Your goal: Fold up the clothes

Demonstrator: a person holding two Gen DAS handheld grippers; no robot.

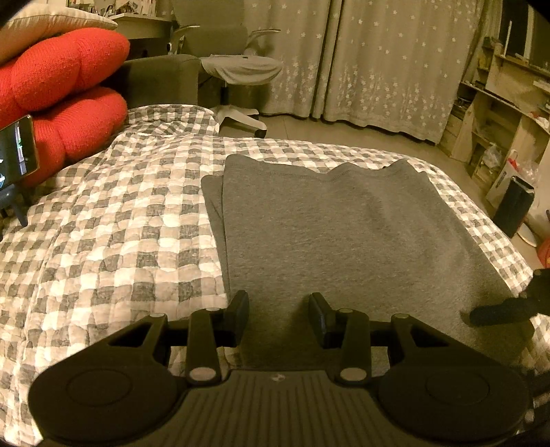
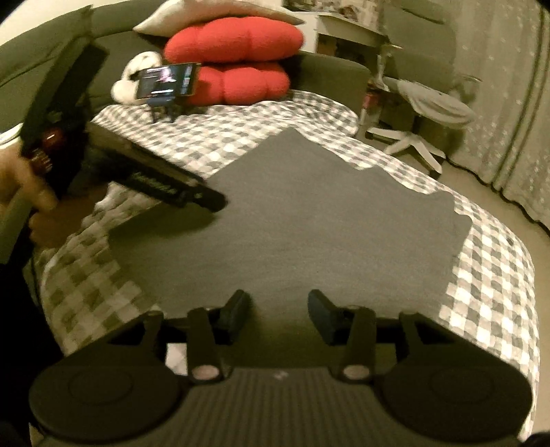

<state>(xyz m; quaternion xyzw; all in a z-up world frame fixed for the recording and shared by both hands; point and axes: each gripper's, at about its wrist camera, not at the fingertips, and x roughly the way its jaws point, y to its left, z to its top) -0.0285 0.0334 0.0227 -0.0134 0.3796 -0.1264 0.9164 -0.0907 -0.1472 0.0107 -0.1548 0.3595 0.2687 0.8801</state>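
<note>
You are working over a bed (image 1: 103, 240) covered with a grey-and-white checked quilt, in a warmly lit room with star-patterned curtains (image 1: 378, 68) on the far side and a white office chair (image 1: 240, 68) standing just past the bed's far edge. Two red cushions (image 1: 62, 89) are stacked at the far left end of the bed under a pale pillow (image 2: 220, 13), with a lit phone on a small stand (image 2: 168, 82) just in front of them. Open wooden shelves (image 1: 498, 113) fill the far right corner.

The grey sweatshirt (image 1: 343, 233) lies flat on the quilt, folded into a rough rectangle, its ribbed neckline toward the far edge of the bed and a narrow under-layer showing along its left side.

Your left tool (image 1: 278, 309) hangs over the near edge of the sweatshirt, its jaws partly apart with only flat cloth in the gap and no grip on it. Your right tool (image 2: 278, 309) hangs likewise over the near edge of the garment, jaws parted and gripping nothing. From the right wrist view you can see the left tool reaching in from the left, held by your left hand (image 2: 31, 192); there is white lettering along its side, too blurred to read. A small pale mark sits on each tool's ribbed body, also unreadable.
</note>
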